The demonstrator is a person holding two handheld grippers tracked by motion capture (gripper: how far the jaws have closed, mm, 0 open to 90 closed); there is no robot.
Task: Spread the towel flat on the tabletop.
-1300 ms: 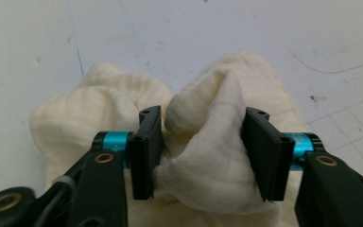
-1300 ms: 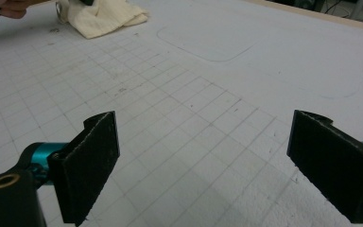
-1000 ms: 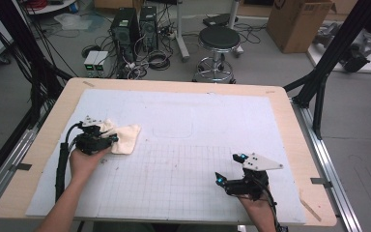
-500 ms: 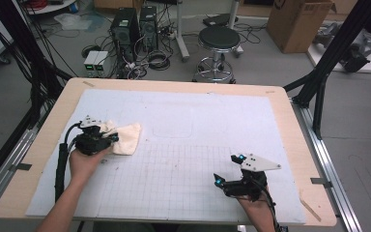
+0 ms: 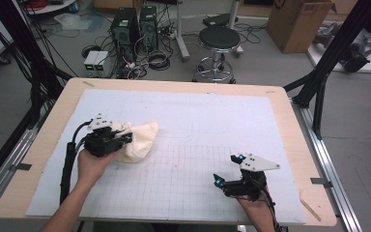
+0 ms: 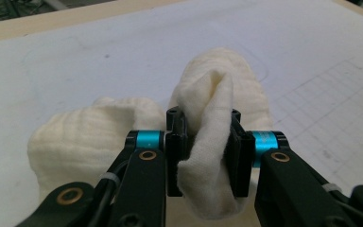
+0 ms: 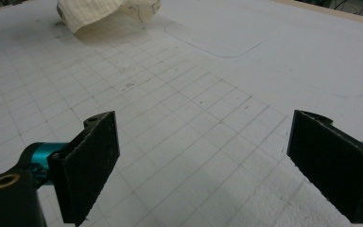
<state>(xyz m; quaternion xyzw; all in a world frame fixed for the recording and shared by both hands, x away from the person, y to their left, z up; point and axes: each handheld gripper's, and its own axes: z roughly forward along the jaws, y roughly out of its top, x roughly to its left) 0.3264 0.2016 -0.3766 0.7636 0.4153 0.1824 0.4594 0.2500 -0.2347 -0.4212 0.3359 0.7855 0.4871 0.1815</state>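
I see bare mat [image 5: 207,121] between cloth [image 5: 137,140] at left and right gripper [image 5: 228,170]; open passage across middle and far side. Cloth sole obstacle.

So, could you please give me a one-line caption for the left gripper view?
Left gripper pinching a fold of cream cloth above the white gridded mat.

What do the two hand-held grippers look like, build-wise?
Both are black. The left hand-held gripper and right hand-held gripper each carry a pale three-cornered plate on top, turquoise metal collars by the jaws, brass-coloured pivot screws, flat black rectangular pads, and a thick black cable. Forearms are bare.
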